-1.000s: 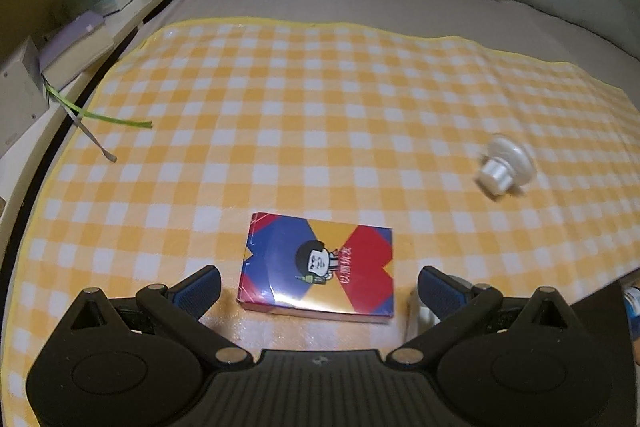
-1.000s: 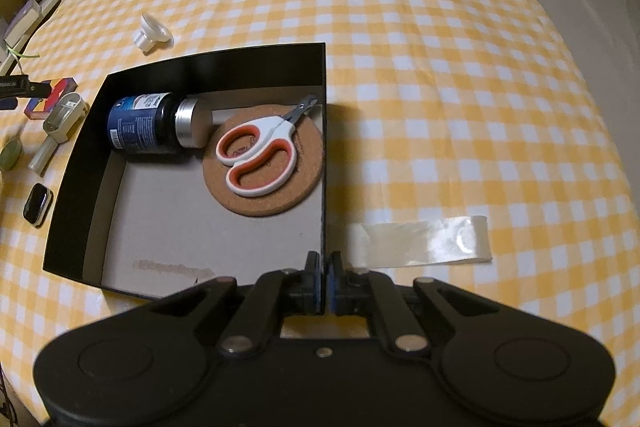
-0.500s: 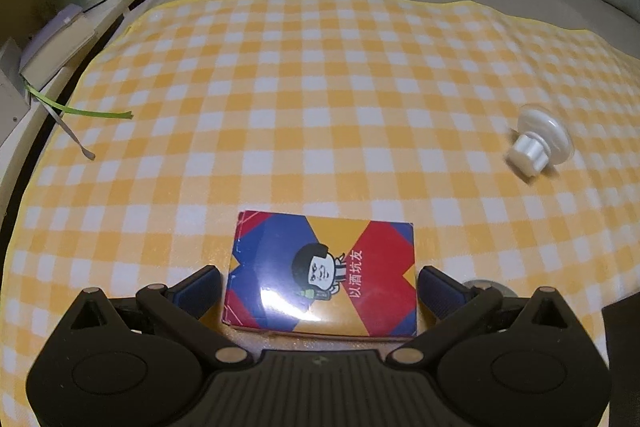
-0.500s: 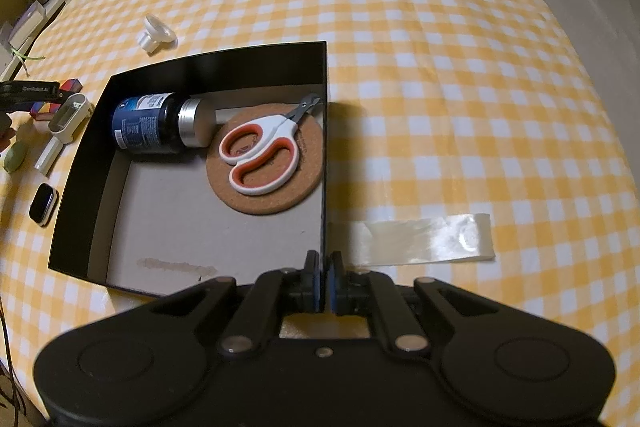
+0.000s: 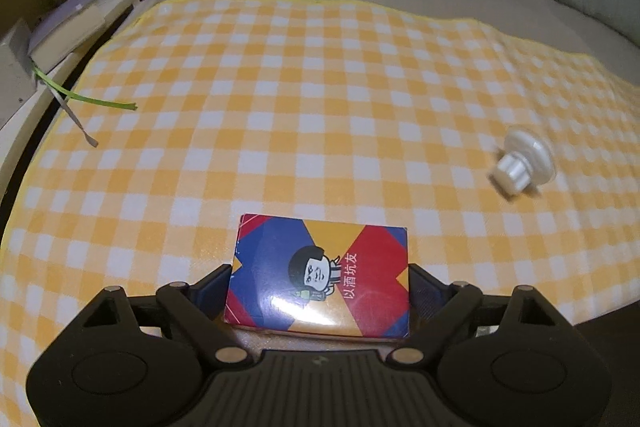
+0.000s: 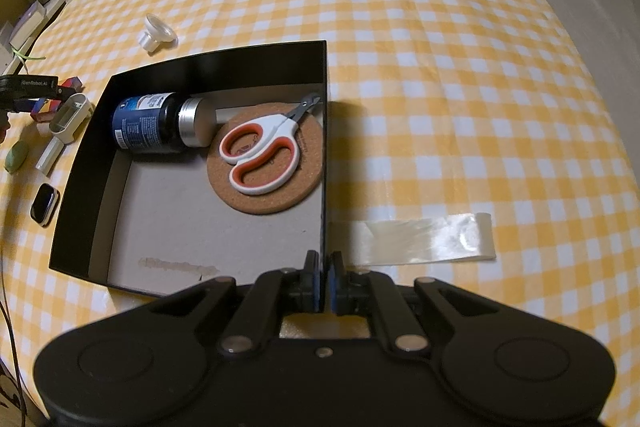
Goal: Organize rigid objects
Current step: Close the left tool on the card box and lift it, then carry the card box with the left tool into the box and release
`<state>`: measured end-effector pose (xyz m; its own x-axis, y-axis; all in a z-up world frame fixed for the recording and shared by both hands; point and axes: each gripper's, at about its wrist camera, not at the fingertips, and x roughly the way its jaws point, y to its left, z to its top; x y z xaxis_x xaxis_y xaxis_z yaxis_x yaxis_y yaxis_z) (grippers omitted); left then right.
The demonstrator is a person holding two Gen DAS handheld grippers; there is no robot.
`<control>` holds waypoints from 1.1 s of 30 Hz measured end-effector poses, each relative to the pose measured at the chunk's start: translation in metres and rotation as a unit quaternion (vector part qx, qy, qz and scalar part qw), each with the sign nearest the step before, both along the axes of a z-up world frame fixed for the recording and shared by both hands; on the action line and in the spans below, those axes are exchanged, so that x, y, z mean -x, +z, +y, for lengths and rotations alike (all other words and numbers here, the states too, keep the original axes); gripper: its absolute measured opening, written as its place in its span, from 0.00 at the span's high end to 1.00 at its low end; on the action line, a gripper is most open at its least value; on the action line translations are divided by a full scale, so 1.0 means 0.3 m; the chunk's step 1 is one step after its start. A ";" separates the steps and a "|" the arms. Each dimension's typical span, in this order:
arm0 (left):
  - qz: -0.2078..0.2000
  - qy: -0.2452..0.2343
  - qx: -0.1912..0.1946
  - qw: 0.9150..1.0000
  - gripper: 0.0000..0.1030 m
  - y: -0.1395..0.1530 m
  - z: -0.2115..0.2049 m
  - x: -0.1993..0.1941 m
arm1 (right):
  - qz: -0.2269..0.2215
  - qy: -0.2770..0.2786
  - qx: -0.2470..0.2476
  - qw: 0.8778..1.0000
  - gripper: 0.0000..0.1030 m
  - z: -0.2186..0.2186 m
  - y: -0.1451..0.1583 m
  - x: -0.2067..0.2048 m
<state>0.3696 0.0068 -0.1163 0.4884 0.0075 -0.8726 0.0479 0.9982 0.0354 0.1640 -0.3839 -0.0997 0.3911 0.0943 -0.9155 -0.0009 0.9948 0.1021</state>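
**A:** Start with your left wrist view. What is in front of you?

**B:** My left gripper is straddling the card box, a flat pack printed blue, red and yellow with a cartoon face, lying on the checked cloth. My jaws are closing, with the box between them, one pad at each short side. They look right up against the edges, but I cannot tell whether they press yet. A white knob lies well apart to the right, blurred.

**A:** So which step is this?

**B:** The grasp on the card box, I judge, just before any lift.

**A:** And the right wrist view?

**B:** My right gripper has its jaws together, pinched on the near corner of the black box. That steadies it, I think. Inside lie a dark bottle on its side, a cork coaster and orange-handled scissors resting on the coaster. Outside the left wall sit a green piece, a white tool and a smartwatch. A strip of clear tape lies to the right.

**A:** What does the next move call for?

**B:** A firm close, a level lift, then a carry over the left wall to the bare floor near me, clear of the bottle.
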 end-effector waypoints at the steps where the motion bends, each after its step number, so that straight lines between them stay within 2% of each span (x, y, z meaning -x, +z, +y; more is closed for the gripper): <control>1: -0.005 0.004 0.003 1.000 0.13 0.011 -0.002 0.009 | 0.000 -0.001 0.000 1.000 0.95 0.000 0.000 0.000; 9: -0.047 0.017 0.061 0.997 0.13 0.137 -0.032 0.074 | 0.001 -0.001 0.002 1.000 0.95 0.000 -0.001 0.001; 17: -0.053 0.002 0.139 0.989 0.13 0.210 -0.182 0.228 | 0.000 -0.001 0.003 1.000 0.95 -0.002 0.000 0.001; 20: -0.052 -0.025 0.165 0.985 0.13 0.239 -0.269 0.304 | 0.000 0.000 0.003 1.000 0.95 -0.001 0.000 0.000; 26: -0.025 -0.086 0.216 0.972 0.13 0.262 -0.424 0.442 | 0.000 0.000 0.003 1.000 0.95 -0.001 -0.001 0.001; 33: 0.029 -0.122 0.231 0.965 0.13 0.209 -0.572 0.548 | 0.000 -0.001 0.003 1.000 0.95 0.001 -0.001 0.001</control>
